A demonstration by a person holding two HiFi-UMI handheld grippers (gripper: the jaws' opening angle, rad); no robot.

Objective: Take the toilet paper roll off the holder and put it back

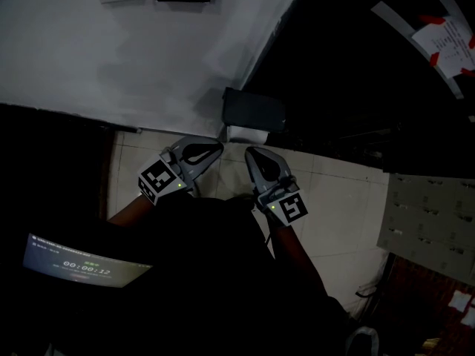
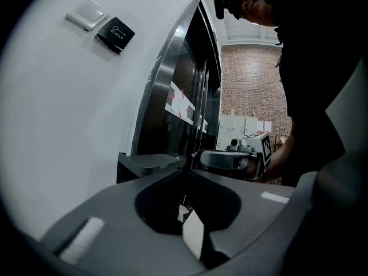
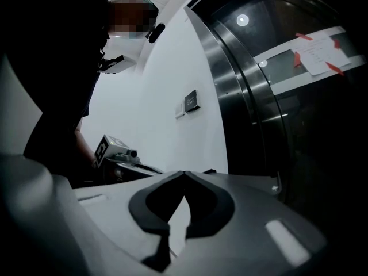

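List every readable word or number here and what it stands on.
"EXIT": black plate on the white wall.
"00:00:12": screen at the lower left of the head view; its other print is too small to read.
Unreadable, too small: taped notice on the dark door.

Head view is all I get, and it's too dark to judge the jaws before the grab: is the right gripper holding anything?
Observer: No. In the right gripper view, the right gripper has its jaws together with nothing between them.
Operator: And the left one?
Observer: The left gripper is also shut and empty, as the left gripper view shows.
Operator: What lies further back, out of my frame?
Observer: The left gripper view shows a brick wall far beyond the black holder.
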